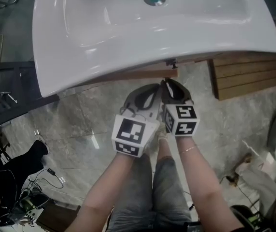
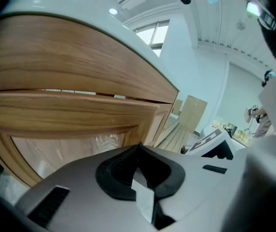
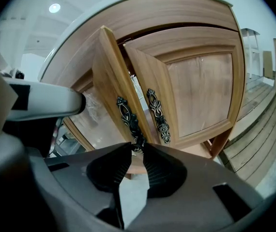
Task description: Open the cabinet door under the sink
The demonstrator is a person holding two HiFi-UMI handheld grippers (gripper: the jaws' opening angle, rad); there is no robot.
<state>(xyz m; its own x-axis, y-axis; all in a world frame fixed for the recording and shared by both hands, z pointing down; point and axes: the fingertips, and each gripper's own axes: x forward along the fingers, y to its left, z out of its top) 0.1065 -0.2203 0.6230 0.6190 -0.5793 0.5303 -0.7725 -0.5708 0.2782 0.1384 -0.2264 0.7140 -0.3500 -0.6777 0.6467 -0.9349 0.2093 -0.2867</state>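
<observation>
Under the white sink (image 1: 104, 33) stands a wooden cabinet with two doors. The left door (image 3: 110, 76) stands ajar, swung out toward me; the right door (image 3: 203, 88) also sits slightly out of the frame. Each carries a dark ornate handle. My right gripper (image 3: 137, 146) is shut on the lower end of the left door's handle (image 3: 127, 114). In the head view its tips (image 1: 169, 82) reach under the sink rim at the door's top edge (image 1: 147, 74). My left gripper (image 2: 139, 145) is shut and empty, in front of the cabinet's left panel (image 2: 75, 115), beside the right one (image 1: 145, 94).
Wooden slats (image 1: 249, 74) lie on the stone floor to the cabinet's right. A dark shelf unit (image 1: 7, 93) stands to the left. Black gear and cables (image 1: 17, 173) sit at lower left, bags and clutter (image 1: 264, 178) at lower right. My legs are below the grippers.
</observation>
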